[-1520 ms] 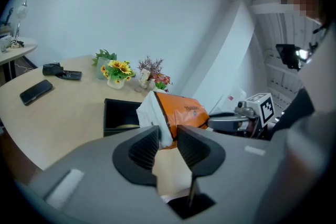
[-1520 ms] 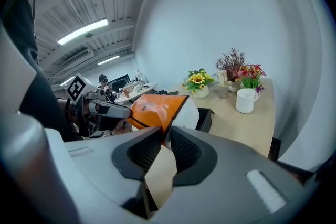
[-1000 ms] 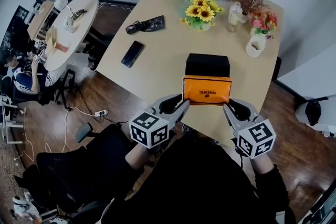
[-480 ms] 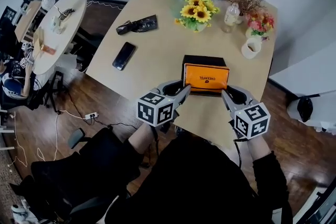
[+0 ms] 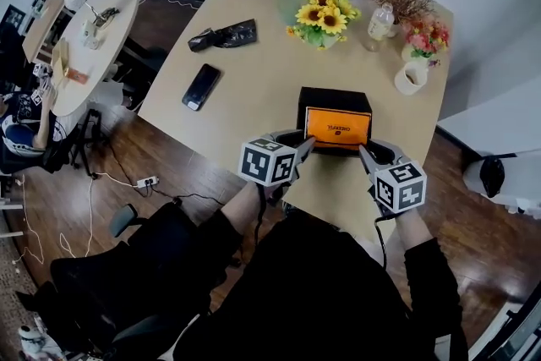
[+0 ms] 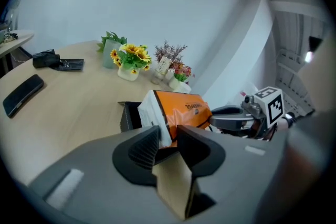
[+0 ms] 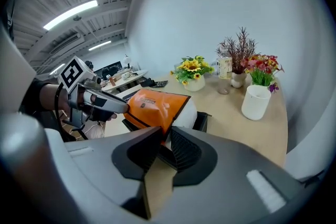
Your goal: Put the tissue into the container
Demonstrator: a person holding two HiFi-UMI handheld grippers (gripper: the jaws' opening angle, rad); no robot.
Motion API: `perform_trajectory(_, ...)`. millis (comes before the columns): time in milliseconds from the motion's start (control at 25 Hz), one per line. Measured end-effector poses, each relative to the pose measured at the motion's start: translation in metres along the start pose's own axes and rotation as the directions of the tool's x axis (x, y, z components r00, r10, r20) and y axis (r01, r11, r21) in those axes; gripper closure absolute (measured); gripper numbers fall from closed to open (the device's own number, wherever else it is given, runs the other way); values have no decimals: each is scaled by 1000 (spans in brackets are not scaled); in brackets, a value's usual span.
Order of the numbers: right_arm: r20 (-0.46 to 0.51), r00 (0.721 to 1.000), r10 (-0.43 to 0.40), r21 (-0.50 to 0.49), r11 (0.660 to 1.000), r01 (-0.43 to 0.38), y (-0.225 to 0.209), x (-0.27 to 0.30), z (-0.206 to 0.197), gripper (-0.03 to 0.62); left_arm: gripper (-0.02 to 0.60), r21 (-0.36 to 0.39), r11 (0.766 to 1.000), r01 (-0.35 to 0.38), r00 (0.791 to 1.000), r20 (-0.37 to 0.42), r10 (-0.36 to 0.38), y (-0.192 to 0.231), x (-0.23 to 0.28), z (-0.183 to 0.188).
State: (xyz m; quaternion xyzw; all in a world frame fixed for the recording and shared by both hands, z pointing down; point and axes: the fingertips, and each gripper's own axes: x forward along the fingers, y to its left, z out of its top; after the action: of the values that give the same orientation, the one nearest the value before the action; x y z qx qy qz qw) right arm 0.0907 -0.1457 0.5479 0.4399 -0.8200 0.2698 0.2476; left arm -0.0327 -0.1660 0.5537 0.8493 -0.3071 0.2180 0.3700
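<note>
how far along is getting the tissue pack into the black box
Done: the orange tissue pack is grasped at its ends by the left hand-held gripper and right hand-held gripper. In hand: it sits in the mouth of the black container, sticking above the rim. Left: seat it fully, then release.

tissue pack (image 5: 337,128): orange | container (image 5: 334,96): black | table (image 5: 254,72): tan | sunflowers (image 5: 323,15): yellow | phone (image 5: 201,86): black | mug (image 5: 411,78): white
</note>
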Motion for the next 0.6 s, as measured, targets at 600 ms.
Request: perform_trajectory(600, -76, 997, 15, 33, 999, -12, -12, 20, -19, 533, 492, -16, 999, -35, 994, -106, 33, 12, 19, -12)
